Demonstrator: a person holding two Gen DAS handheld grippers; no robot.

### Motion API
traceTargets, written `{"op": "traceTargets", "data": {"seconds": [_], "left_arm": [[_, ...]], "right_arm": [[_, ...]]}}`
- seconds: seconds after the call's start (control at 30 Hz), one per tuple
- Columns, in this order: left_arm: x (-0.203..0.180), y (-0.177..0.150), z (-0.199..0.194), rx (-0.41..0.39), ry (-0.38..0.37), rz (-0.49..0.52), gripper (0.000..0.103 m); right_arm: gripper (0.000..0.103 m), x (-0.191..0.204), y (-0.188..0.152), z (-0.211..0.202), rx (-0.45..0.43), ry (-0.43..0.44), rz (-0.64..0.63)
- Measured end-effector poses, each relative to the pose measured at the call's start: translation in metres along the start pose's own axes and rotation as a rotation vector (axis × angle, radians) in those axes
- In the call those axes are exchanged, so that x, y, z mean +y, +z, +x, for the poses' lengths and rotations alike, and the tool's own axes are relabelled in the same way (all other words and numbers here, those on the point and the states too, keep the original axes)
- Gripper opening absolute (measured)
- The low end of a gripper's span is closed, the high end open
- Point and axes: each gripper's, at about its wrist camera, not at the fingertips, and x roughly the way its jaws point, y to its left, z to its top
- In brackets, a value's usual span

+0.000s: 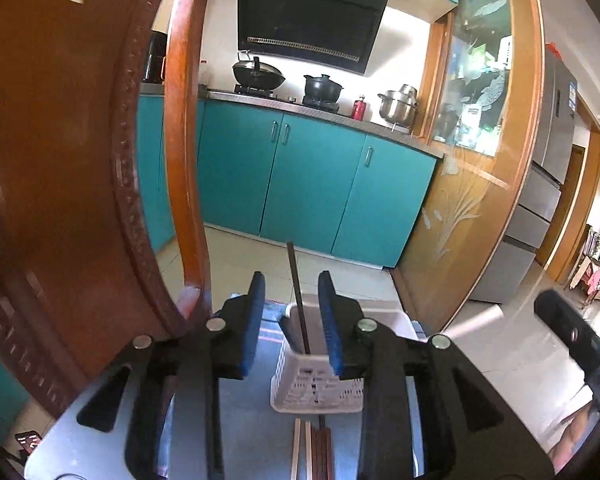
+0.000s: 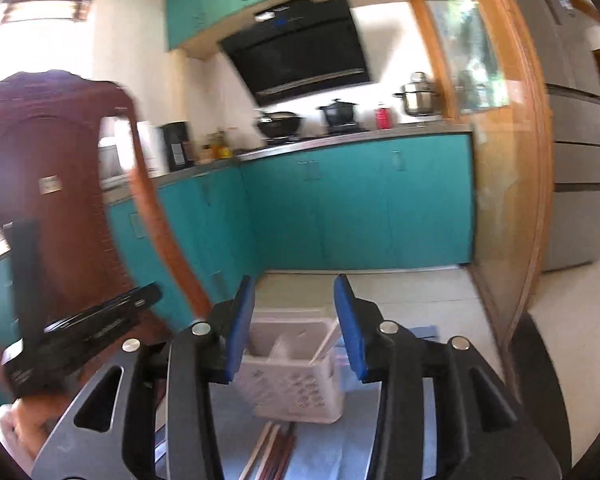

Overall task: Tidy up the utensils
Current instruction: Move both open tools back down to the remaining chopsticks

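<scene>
White perforated basket [image 1: 316, 388] sits on the tabletop [image 1: 244, 420]; one dark chopstick [image 1: 298, 296] already stands in it. The rest of the chopsticks [image 1: 314, 454] lie flat just in front of the basket, bundled side by side. Left hand-held gripper [image 1: 292, 320] and right hand-held gripper [image 2: 296, 320]: both parted, nothing between the pads. The sticks look light, stiff, thin and probably slick, so they'd roll. I'd pinch mid-shaft, across the width, one or two at a time.
</scene>
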Motion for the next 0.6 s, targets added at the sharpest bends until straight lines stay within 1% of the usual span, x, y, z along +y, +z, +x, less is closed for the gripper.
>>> {"op": "traceTargets", "data": {"seconds": [0.03, 0.07, 0.1, 0.13, 0.2, 0.23, 0.3, 0.37, 0.4, 0.5, 0.6], "left_arm": [[0.0, -0.006, -0.003, 0.014, 0.005, 0.016, 0.029], [0.001, -0.012, -0.004, 0.028, 0.012, 0.029, 0.029], [0.001, -0.02, -0.003, 0.056, 0.03, 0.05, 0.029], [0.001, -0.028, 0.001, 0.09, 0.051, 0.069, 0.029], [0.006, -0.041, 0.008, 0.151, 0.079, 0.077, 0.029], [0.008, -0.047, 0.013, 0.186, 0.086, 0.076, 0.029], [0.01, -0.063, 0.024, 0.268, 0.101, 0.081, 0.029], [0.01, -0.072, 0.029, 0.316, 0.119, 0.093, 0.029], [0.009, -0.076, 0.031, 0.33, 0.122, 0.098, 0.031], [0.008, -0.08, 0.031, 0.342, 0.12, 0.103, 0.037], [0.008, -0.081, 0.032, 0.352, 0.12, 0.117, 0.041]], "right_arm": [[0.041, 0.002, -0.01, 0.003, 0.057, 0.033, -0.003], [0.041, 0.004, -0.023, 0.012, 0.137, 0.052, -0.014], [0.041, 0.004, -0.033, 0.022, 0.203, 0.052, -0.022], [0.041, 0.004, -0.056, 0.044, 0.335, 0.027, -0.027], [0.041, -0.001, -0.088, 0.077, 0.51, -0.028, -0.007], [0.041, -0.007, -0.109, 0.096, 0.614, -0.062, 0.023], [0.041, -0.016, -0.14, 0.123, 0.751, -0.08, 0.085], [0.041, -0.018, -0.152, 0.134, 0.795, -0.079, 0.098], [0.041, -0.016, -0.155, 0.137, 0.806, -0.087, 0.081], [0.041, -0.011, -0.16, 0.139, 0.813, -0.091, 0.064], [0.042, -0.005, -0.171, 0.146, 0.846, -0.091, 0.038]]}}
